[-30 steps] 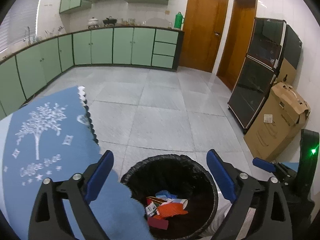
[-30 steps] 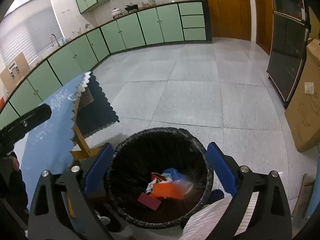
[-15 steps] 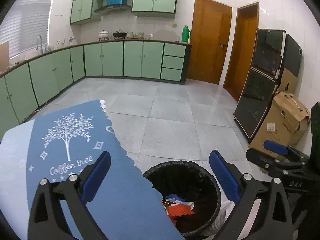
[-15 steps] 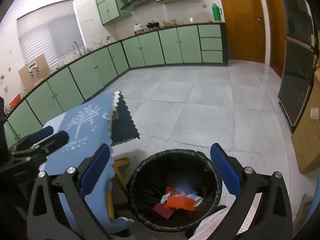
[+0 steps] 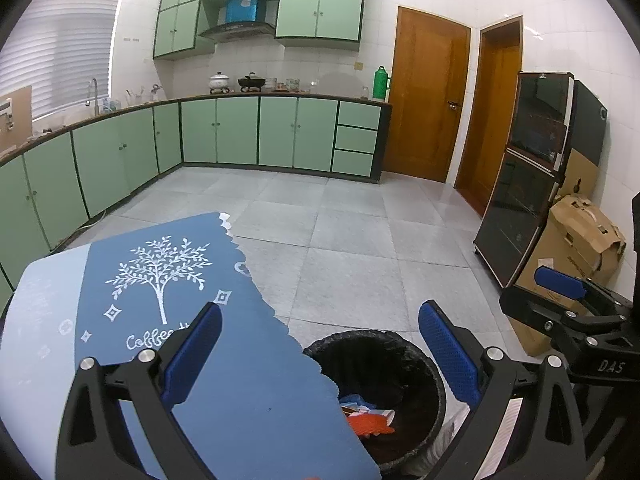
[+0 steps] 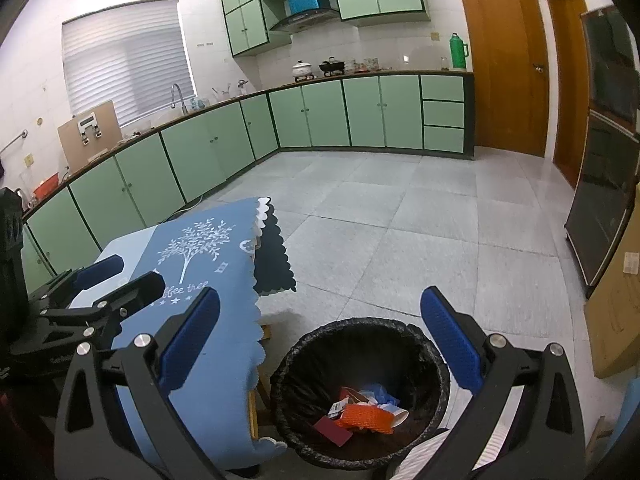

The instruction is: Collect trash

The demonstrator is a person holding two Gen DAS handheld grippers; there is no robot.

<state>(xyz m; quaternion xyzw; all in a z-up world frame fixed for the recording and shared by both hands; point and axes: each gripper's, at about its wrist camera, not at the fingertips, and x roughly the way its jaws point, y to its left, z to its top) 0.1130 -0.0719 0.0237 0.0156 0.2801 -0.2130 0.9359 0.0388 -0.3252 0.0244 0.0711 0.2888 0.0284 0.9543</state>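
A black-lined trash bin stands on the floor beside the table; it also shows in the left wrist view. Inside lie an orange wrapper, a dark red card and blue and white scraps. My right gripper is open and empty, above the bin. My left gripper is open and empty, over the table edge left of the bin. The right gripper shows in the left wrist view at the right; the left gripper shows in the right wrist view at the left.
A table with a blue tree-print cloth stands left of the bin. Green cabinets line the far wall and the left wall. A black glass cabinet and a cardboard box stand at the right. Grey tiled floor lies beyond.
Both grippers have risen and drawn back from the bin, so it looks smaller and lower. The left gripper has shifted left over the table. Both stay open.
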